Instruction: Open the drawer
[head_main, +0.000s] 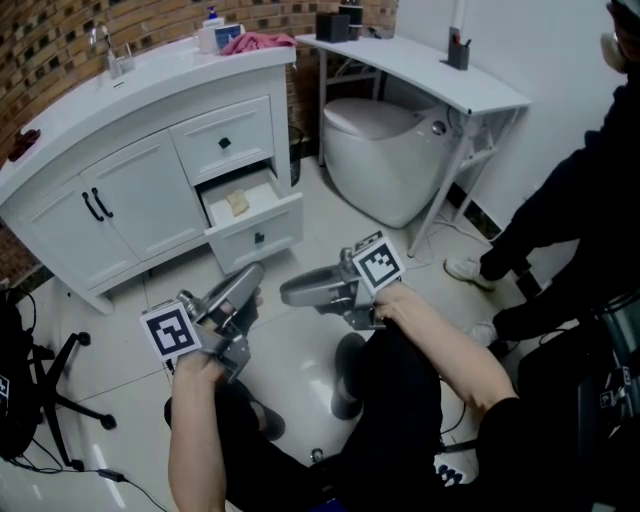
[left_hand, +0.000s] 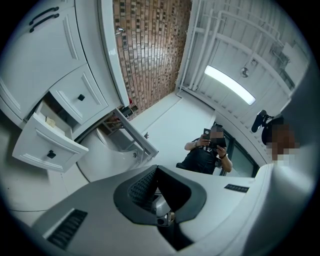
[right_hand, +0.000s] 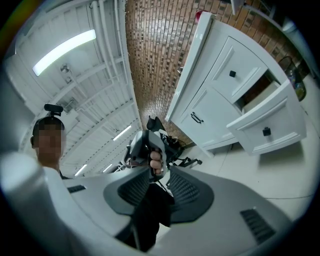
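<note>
The white vanity (head_main: 120, 100) has two drawers at its right. The upper drawer (head_main: 222, 143) is closed. The lower drawer (head_main: 262, 236) stands pulled out, with a tan item (head_main: 238, 202) lying inside; it also shows in the left gripper view (left_hand: 47, 145) and the right gripper view (right_hand: 267, 125). My left gripper (head_main: 250, 278) (left_hand: 157, 170) hangs over the floor short of the drawer, its jaws meeting at the tips with nothing held. My right gripper (head_main: 290, 292) (right_hand: 157, 170) is beside it, turned toward the left one, open and empty.
A toilet (head_main: 385, 150) stands right of the vanity under a white side table (head_main: 420, 60). A person in dark clothes (head_main: 570, 220) stands at the right. A pink cloth (head_main: 255, 42) lies on the vanity top. A chair base (head_main: 60, 400) is at the left.
</note>
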